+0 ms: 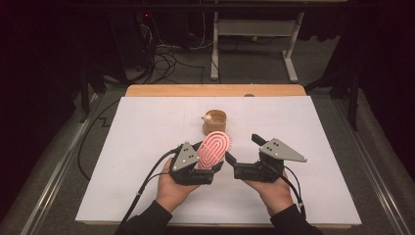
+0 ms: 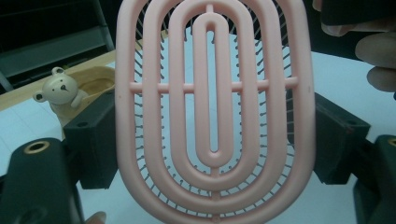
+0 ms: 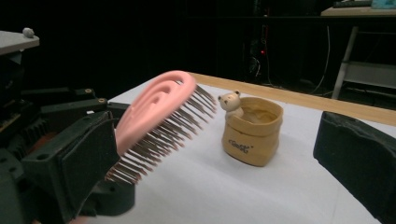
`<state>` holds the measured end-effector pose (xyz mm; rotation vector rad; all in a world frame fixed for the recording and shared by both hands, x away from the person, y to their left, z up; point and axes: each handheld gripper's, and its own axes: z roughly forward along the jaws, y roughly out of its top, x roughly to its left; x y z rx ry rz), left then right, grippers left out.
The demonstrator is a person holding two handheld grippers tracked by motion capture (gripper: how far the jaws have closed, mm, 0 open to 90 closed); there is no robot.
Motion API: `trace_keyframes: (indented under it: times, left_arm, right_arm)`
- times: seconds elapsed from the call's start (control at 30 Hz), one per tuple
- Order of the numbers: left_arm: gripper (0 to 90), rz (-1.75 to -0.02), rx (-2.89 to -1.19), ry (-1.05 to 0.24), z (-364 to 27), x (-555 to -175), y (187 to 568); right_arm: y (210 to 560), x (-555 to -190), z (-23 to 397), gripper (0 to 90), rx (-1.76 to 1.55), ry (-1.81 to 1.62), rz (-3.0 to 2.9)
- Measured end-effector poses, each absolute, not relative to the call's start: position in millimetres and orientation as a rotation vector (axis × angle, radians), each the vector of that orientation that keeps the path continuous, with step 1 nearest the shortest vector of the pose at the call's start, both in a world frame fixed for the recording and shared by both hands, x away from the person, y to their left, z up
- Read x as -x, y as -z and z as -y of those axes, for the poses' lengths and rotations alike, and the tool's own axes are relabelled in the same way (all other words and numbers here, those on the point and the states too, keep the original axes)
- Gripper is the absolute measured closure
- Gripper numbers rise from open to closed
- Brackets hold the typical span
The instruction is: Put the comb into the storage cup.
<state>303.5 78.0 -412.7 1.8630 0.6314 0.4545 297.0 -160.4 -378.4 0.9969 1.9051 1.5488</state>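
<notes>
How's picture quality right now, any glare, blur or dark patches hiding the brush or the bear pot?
High view: the white table is bright, the surround very dark, the pink brush clear. Left gripper view: the brush sits close and sharp, the bear pot behind slightly soft. Right gripper view: the black background swallows detail, the near jaws look soft, the pot is crisp.

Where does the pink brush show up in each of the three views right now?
High view: the pink brush sits at centre, just below the cup, clamped in the left gripper.
Left gripper view: the pink brush spans the middle, its slotted back facing the camera, between the two black jaws.
Right gripper view: the pink brush is at centre-left, bristles pointing down and right.
Shared landmark: the tan bear cup.
</notes>
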Motion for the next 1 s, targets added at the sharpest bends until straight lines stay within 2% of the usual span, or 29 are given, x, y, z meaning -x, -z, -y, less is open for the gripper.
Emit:
trace_keyframes:
  times: [0.4, 1.0]
  left_arm:
    - [18.1, -0.609, -1.867, -0.452, -71, -298, 411]
    - [18.1, -0.606, -1.869, -0.467, -69, -296, 411]
  right_arm:
    - [381, -304, 141, 1.7, -1.009, -1.570, -1.970]
    - [386, -306, 137, 17.0, -1.066, -1.625, -2.028]
